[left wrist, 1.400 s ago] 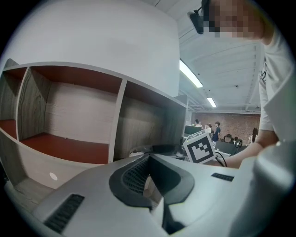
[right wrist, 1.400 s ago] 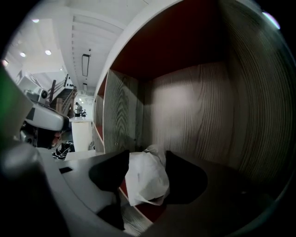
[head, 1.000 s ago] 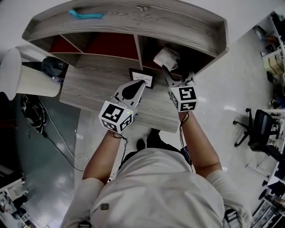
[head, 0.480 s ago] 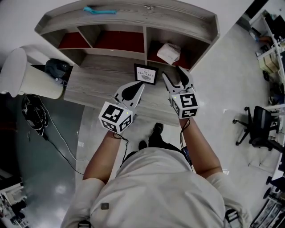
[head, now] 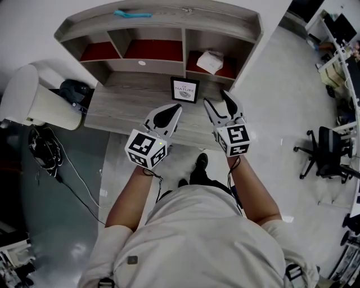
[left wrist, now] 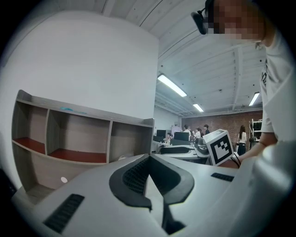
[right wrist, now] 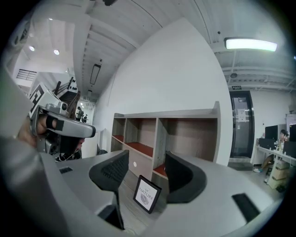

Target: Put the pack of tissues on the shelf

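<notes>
Seen from the head view: the pack of tissues (head: pixel 210 62) lies in the right-hand compartment of the shelf (head: pixel 160 31), on its red floor, w/ open room on both sides & above it. The right gripper (head: pixel 217 101) hangs over the desk (head: pixel 121 104) just inside its front edge, claw released & holding nothing, well apart from the pack. In the right gripper view (right wrist: pixel 145 173) the pads stand wide, w/ the picture frame (right wrist: pixel 148 193) showing btwn them but untouched, & the shelf (right wrist: pixel 185 122) beyond. The frame (head: pixel 185 90) stands upright on the desk close to the shelf's lower edge. The left gripper (head: pixel 175 111), claw clenched on nothing, hovers beside the right one near the same front edge; the left gripper view (left wrist: pixel 149 169) shows its pads pressed together. Bare desktop runs to the left of the frame. A teal item (head: pixel 133 13) lies on the shelf top; an office chair (head: pixel 323 154) stands off to the right on the floor.
</notes>
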The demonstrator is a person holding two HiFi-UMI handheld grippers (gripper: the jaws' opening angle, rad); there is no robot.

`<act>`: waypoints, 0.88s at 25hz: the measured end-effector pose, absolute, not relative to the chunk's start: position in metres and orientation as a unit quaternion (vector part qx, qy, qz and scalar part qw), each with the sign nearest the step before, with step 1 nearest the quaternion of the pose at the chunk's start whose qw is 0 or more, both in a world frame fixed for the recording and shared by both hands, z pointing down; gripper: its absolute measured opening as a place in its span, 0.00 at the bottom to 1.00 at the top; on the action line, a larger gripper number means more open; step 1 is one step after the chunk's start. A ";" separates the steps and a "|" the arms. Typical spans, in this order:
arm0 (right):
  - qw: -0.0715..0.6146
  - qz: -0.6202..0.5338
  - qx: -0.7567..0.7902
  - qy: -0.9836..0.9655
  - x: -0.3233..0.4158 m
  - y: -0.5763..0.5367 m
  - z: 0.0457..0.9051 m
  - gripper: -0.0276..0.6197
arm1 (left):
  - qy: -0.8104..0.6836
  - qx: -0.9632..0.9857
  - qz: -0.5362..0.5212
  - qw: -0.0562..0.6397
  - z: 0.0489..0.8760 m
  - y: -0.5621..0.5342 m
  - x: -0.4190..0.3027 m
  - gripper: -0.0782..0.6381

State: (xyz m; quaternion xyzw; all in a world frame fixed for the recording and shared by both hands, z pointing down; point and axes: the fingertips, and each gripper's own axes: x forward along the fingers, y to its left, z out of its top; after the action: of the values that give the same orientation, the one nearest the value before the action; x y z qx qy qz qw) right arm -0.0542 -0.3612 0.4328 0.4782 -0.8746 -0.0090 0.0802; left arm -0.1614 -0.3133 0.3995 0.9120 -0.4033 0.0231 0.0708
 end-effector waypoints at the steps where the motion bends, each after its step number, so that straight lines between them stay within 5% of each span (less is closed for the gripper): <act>1: 0.078 -0.010 0.479 -0.874 -0.054 -0.355 0.430 0.43 | -0.402 0.913 0.023 0.069 0.398 -0.308 -0.161 0.13; 4: 0.071 -0.011 0.475 -0.877 -0.055 -0.336 0.424 0.42 | -0.397 0.915 0.020 0.063 0.392 -0.292 -0.161 0.13; 14: 0.071 -0.022 0.449 -0.890 -0.057 -0.262 0.408 0.14 | -0.377 0.925 0.012 0.050 0.374 -0.236 -0.165 0.13; 22: 0.076 -0.039 0.441 -0.893 -0.051 -0.187 0.398 0.08 | -0.349 0.935 0.009 0.055 0.375 -0.192 -0.158 0.13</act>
State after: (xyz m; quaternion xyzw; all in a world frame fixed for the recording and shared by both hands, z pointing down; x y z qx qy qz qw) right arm -0.0512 -0.1872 0.3981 0.4412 -0.8933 -0.0391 0.0763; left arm -0.1585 -0.1920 0.3749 0.9353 -0.3495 0.0087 0.0551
